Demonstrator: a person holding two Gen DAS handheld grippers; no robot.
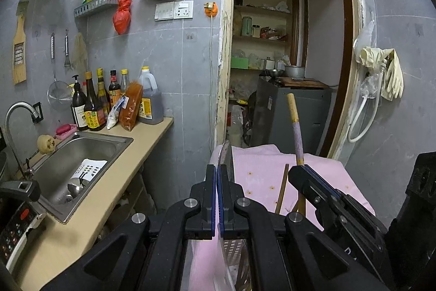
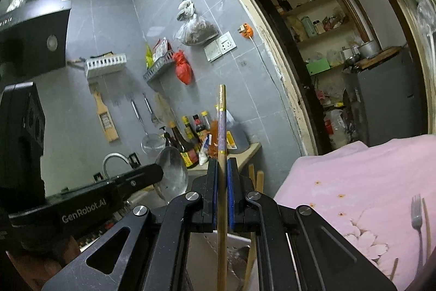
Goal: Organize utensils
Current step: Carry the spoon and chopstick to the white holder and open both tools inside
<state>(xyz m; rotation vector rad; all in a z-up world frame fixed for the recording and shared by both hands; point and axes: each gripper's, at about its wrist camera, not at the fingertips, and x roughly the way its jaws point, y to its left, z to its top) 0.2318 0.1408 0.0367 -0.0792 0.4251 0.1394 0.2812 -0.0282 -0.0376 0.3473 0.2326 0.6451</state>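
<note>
Left tool (image 1: 218,176): You hold it a bit nose-down over the pink cloth (image 1: 261,176). Its two pads are squeezed tight on a thin metal spoon (image 2: 172,171). From the left camera you see the spoon edge-on, sticking up between the pads. From the right camera you see its round bowl next to the left tool's tip.

Right tool (image 2: 223,171): You hold it almost level. Its two pads are closed on one chopstick (image 2: 222,127). The stick stands nearly upright, with a purple band high up and a pale tip on top. It runs down past the pads and out of view.

Where the things are: Spoon and chopstick are both up in the air, each in its own tool, close together over the near edge of the cloth.

Fork (image 2: 417,214): One. It lies flat on the cloth, at the right side of the right camera's view, well apart from both tools.

More sticks: Two wooden ends (image 2: 256,179) poke up just behind your right tool. What they stand in is hidden.

Sink (image 1: 90,154): One, set in the worktop (image 1: 130,168) on the left. One white slotted tray (image 1: 91,167) lies in it.

Bottles (image 1: 92,105): About seven, standing close together on the worktop behind the sink. They hide each other, so the count is not sure.

Wall: One grater (image 1: 19,53) and two hanging metal tools (image 1: 58,51).
</note>
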